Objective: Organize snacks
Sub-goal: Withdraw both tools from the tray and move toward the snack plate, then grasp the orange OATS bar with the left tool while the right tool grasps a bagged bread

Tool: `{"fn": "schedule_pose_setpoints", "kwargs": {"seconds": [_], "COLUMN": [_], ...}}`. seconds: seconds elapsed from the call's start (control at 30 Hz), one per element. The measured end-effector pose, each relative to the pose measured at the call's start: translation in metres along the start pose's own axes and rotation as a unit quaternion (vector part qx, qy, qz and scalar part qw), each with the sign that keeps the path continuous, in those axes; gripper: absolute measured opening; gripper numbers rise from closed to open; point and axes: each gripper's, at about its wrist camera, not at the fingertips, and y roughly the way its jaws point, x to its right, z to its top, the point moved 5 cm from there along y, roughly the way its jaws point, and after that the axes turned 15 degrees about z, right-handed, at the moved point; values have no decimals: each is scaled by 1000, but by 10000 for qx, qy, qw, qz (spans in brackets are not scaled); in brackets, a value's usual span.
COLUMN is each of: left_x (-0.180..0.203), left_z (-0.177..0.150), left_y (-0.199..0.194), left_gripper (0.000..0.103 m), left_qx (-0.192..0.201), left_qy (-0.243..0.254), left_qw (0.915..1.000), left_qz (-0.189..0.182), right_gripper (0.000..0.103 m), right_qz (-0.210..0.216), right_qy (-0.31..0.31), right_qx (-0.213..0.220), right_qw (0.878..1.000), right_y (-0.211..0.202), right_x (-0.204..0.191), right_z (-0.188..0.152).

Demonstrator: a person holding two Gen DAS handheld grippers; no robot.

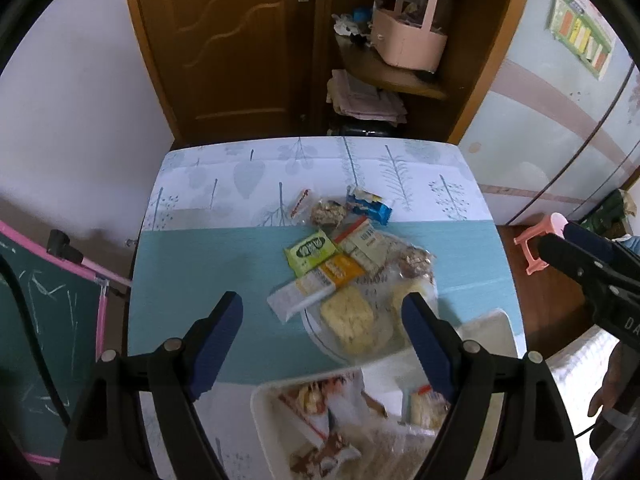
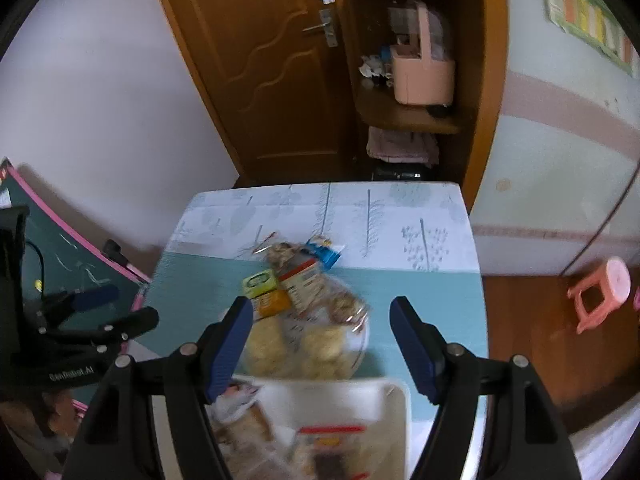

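Observation:
A pile of wrapped snacks lies mid-table: a green packet, an orange packet, a white bar, a blue packet and clear bags of yellow biscuits. A white tray at the near edge holds several snacks. My left gripper is open and empty above the tray's near side. My right gripper is open and empty, above the biscuit bags and the tray. The green packet and orange packet lie just beyond its left finger.
The table has a teal and leaf-print cloth. A chalkboard with a pink frame stands at the left. A pink stool stands on the floor at the right. A brown door and shelves with a pink basket are behind.

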Motion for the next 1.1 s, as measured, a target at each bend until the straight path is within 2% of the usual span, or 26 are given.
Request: {"fn": "schedule_pose_setpoints", "kwargs": {"seconds": [0.17,0.27,0.33,0.4,0.53,0.63,0.9,1.03,1.1], "left_x": [1,3,7,11,16,20,27,35,38], "left_z": [15,17,16,12,1,-7,-21,-30,-32], "left_y": [38,67,88,107,139,158,193,204,208], "left_gripper": [81,81,81,81,81,81,81,81,81], "left_qx": [-196,-463,-621,-708,-986,-1187,-1752,-1903,-1923], "left_qy": [-176,-160,28,362,1021,1367,1715,2008,2108], "left_qw": [9996,9986,9978,9966,9897,9834,9694,9609,9583], "left_qz": [-46,-191,-243,-216,-161,-82,-137,-146,-134], "right_gripper": [71,71,71,71,71,71,71,71,67], "right_qz": [-246,-104,-97,115,605,533,429,343,282], "right_qy": [-92,58,265,585,1166,1141,1369,1377,1300], "right_qx": [-298,-607,-893,-1164,-1624,-1940,-2713,-2889,-2948], "right_qw": [9992,9981,9956,9914,9779,9729,9517,9468,9463], "right_y": [30,53,72,91,121,141,187,200,203], "right_x": [20,32,45,58,68,65,57,56,55], "right_z": [10,11,9,5,-10,-24,-59,-67,-69]}}
